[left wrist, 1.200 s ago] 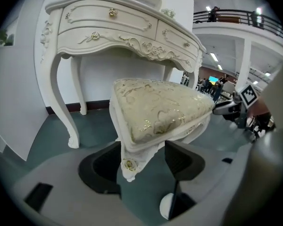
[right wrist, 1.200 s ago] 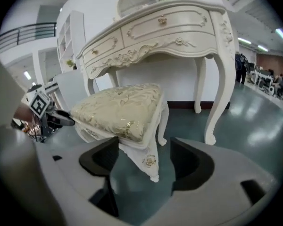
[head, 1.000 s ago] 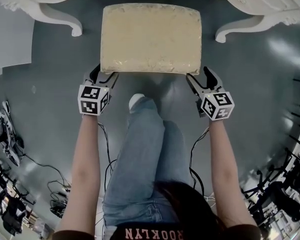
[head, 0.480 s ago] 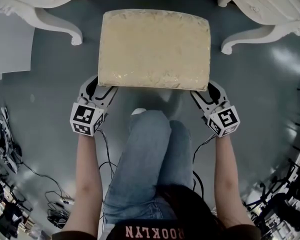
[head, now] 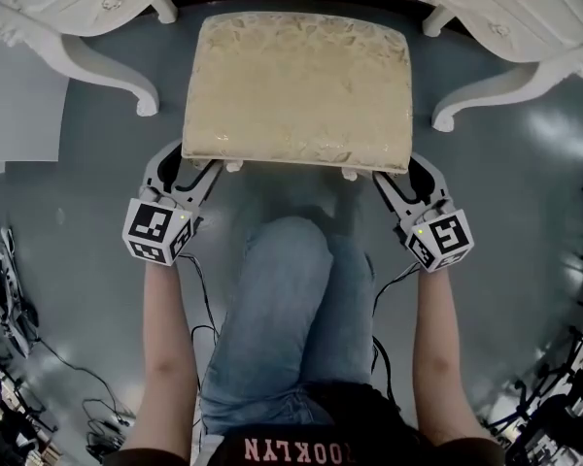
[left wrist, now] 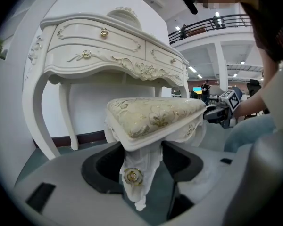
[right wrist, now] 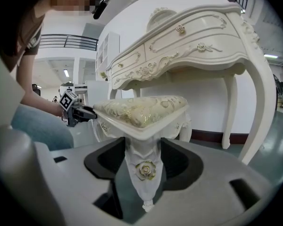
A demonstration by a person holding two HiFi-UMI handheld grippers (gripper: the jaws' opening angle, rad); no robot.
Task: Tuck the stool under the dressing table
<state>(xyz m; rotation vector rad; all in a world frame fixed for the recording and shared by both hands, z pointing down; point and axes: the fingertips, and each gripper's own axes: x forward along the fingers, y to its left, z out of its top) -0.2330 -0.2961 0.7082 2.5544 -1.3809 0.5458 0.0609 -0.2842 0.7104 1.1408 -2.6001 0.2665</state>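
Note:
The stool [head: 296, 90] has a cream and gold cushion and white carved legs. It stands between the front legs of the white dressing table [head: 78, 8], its far edge at the table's front. My left gripper [head: 189, 173] is at its near left corner, my right gripper [head: 400, 178] at its near right corner. In the left gripper view a carved stool leg [left wrist: 134, 173] fills the gap of the left gripper [left wrist: 137, 159]. The right gripper [right wrist: 142, 161] holds the other near leg [right wrist: 144, 171] the same way. Both pairs of jaws have just been closing, each with a leg between them.
The table's curved front legs [head: 117, 66] [head: 476, 90] flank the stool. The person's jeans-clad legs [head: 282, 328] are just behind it. Cables [head: 204, 328] trail on the grey floor. Dark equipment [head: 5, 289] lies at the left edge, and a white panel [head: 15, 76] stands beside the table.
The stool and both grippers have moved toward the dressing table, and the stool's far edge now reaches the table's front. Both pairs of jaws have narrowed onto the near corner legs.

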